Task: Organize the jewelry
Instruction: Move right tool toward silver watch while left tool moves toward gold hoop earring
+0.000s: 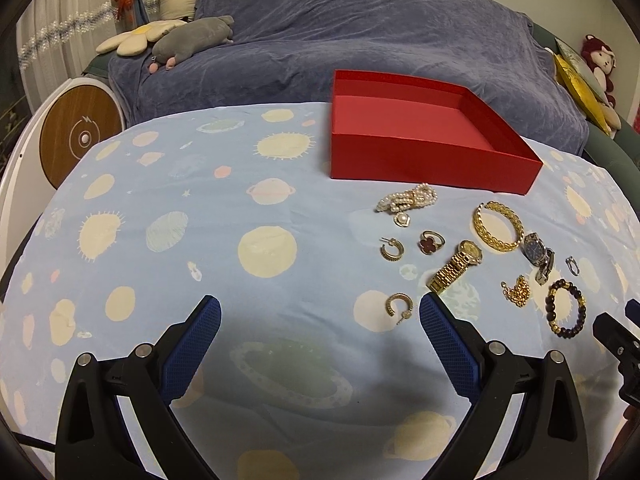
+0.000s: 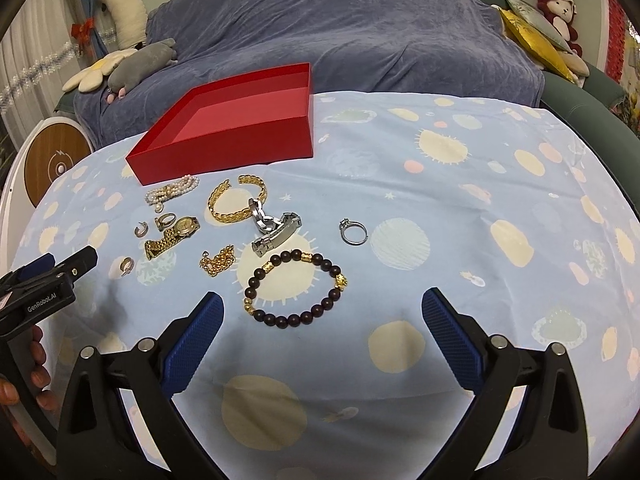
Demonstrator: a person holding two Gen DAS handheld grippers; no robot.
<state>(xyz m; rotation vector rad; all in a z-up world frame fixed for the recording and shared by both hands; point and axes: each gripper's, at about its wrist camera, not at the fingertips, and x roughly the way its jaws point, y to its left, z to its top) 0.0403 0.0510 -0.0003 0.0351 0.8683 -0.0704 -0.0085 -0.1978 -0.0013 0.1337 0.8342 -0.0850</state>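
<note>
An empty red box stands at the back of the table. Jewelry lies in front of it: a pearl bracelet, a gold bangle, a gold watch, a silver watch, a dark bead bracelet, a gold chain, hoop earrings and rings. My left gripper is open and empty, above the near hoop earring. My right gripper is open and empty, just before the bead bracelet.
A planet-print blue cloth covers the table. A blue-covered sofa with plush toys is behind. A round white and wood device stands at the left. The left gripper's body shows at the right view's left edge.
</note>
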